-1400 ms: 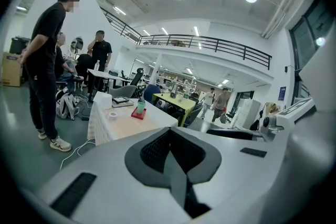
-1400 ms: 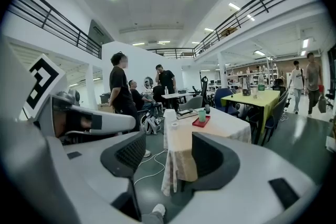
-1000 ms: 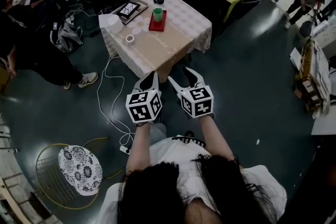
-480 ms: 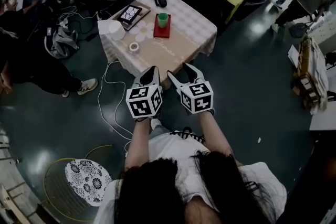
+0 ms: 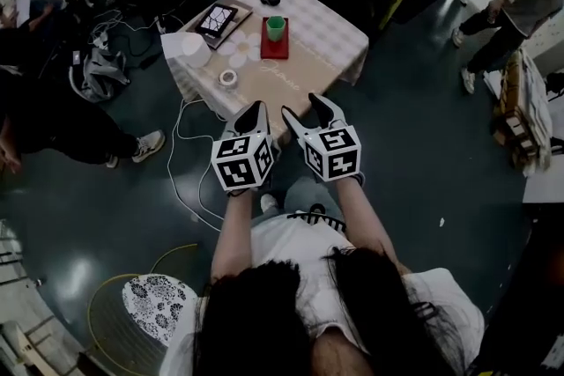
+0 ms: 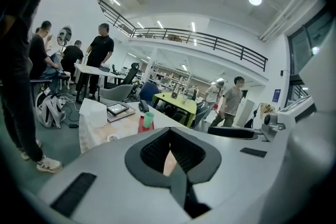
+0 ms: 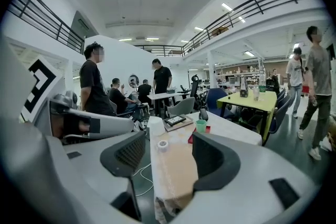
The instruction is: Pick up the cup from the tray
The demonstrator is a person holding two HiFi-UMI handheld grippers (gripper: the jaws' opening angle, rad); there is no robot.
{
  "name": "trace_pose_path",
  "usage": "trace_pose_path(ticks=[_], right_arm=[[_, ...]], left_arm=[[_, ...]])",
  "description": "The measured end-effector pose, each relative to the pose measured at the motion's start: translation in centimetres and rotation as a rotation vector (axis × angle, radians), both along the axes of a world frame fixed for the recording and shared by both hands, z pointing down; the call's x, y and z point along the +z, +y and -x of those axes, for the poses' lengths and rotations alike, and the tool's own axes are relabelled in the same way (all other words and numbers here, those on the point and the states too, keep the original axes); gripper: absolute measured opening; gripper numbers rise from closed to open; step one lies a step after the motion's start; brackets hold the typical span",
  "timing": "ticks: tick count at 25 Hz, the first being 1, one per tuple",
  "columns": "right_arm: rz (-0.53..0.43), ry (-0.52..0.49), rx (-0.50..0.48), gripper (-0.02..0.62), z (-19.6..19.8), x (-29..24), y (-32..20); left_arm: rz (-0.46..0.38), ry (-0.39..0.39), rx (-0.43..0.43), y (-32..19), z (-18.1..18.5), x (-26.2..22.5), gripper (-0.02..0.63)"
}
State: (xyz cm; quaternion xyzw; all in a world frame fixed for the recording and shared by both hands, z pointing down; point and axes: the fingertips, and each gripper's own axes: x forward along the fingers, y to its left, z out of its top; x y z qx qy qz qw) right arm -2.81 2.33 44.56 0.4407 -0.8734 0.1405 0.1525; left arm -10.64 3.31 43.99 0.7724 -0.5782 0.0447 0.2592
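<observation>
Step in hand, by judgement: approach only; grasp not yet begun.

Green cup (image 5: 276, 26) upright on red tray (image 5: 274, 50), toward far side of worktop (image 5: 295, 75), well apart from both tongs.

Left tongs (image 5: 255, 108) closed tip to tip, nothing gripped. Right tongs (image 5: 308, 108) spread wide, empty; only worktop and distant cup visible through the gap in right gripper view. Both side by side at near edge of worktop, pointed toward tray.

Tape roll (image 5: 228, 77) left of direct line to tray; tablet (image 5: 217, 18) further left, beside tray.

Next, probably:
- Carry right tongs forward over worktop, kept spread.
- Lower to cup's mid-height and bracket cup wall on both sides.
- Close, then lift straight up off tray.

Risk: tipping of a probably light cup on one-sided contact.
</observation>
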Motion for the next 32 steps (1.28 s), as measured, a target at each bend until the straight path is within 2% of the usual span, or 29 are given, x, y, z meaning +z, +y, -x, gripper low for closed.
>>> trace_pose_path(ticks=[16, 23, 32], right_arm=[[-0.01, -0.001, -0.01, 0.265, 0.6, 0.3, -5.4], [0.038, 0.004, -0.031, 0.267, 1.2, 2.3, -9.2], [0.059, -0.005, -0.026, 0.267, 0.7, 3.0, -16.9]], left_arm=[[-0.01, -0.028, -0.011, -4.7, 1.0, 0.1, 0.009], [0.025, -0.038, -0.016, -8.8, 1.4, 1.3, 0.009], [0.05, -0.038, -0.019, -15.9, 0.8, 2.1, 0.009]])
